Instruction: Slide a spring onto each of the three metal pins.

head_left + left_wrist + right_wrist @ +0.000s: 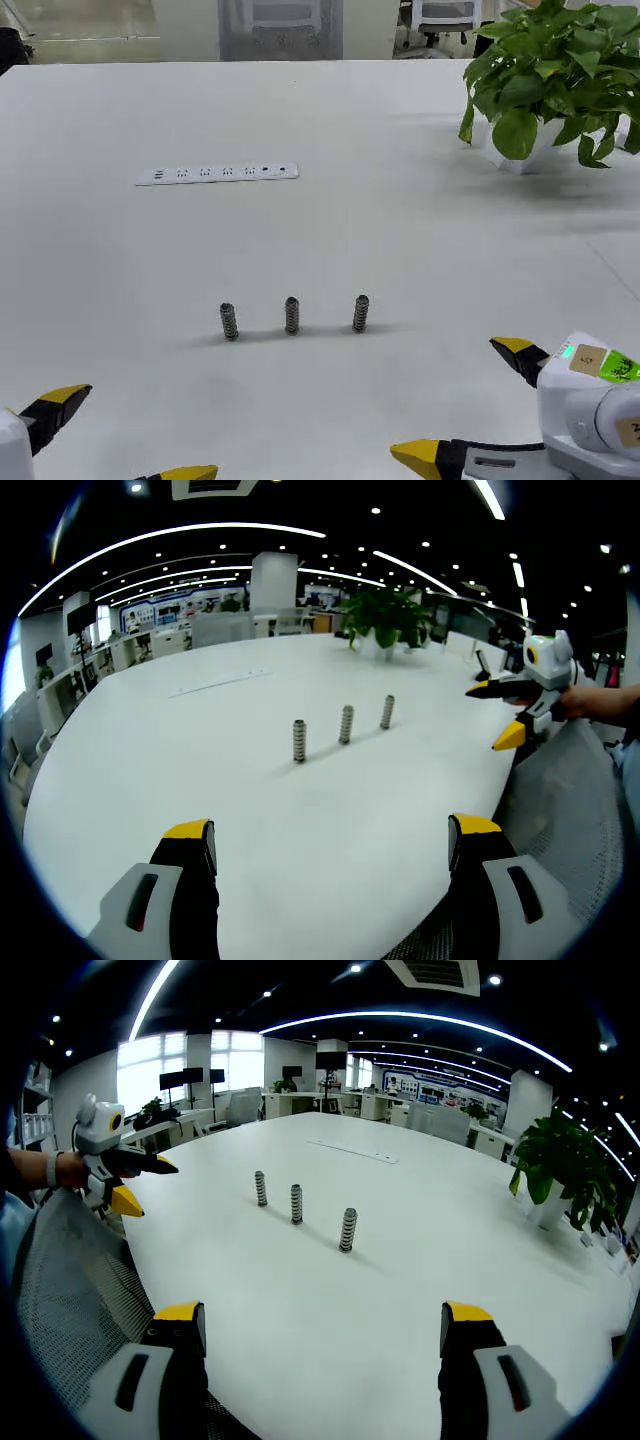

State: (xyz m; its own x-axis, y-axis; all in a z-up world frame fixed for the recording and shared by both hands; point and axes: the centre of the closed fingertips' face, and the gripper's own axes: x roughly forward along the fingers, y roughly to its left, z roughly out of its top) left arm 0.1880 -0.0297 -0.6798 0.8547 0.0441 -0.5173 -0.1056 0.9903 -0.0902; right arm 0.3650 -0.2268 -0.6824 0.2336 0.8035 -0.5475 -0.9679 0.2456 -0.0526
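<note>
the left gripper point(125, 435) hangs low at the near left corner of the head view, its yellow-tipped jaws spread wide and holding nothing; the right gripper point(462, 400) sits low at the near right, turned slantwise, jaws likewise parted and bare; in the left gripper view the right gripper point(490, 717) hovers off the table's near edge, held by a hand point(582, 700), its tips splayed; in the right gripper view the left gripper point(150, 1187) shows the same way, gripped by a hand point(62, 1170) just off the edge; both point inward over the white table point(420, 240), well apart from the work; three springs stand upright in a row near the middle of the table, apart from one another: the left spring point(229, 321), the middle spring point(292, 316), the right spring point(361, 313); the pins inside the coils cannot be made out; farther back lies a flat white power strip point(217, 173); a leafy green plant point(550, 70) in a white pot point(520, 152) stands at the far right; beyond the far edge are office chairs point(280, 25); the room is an open office with long ceiling light strips point(400, 1015); grey mesh point(70, 1290) shows beside the near edge.
</note>
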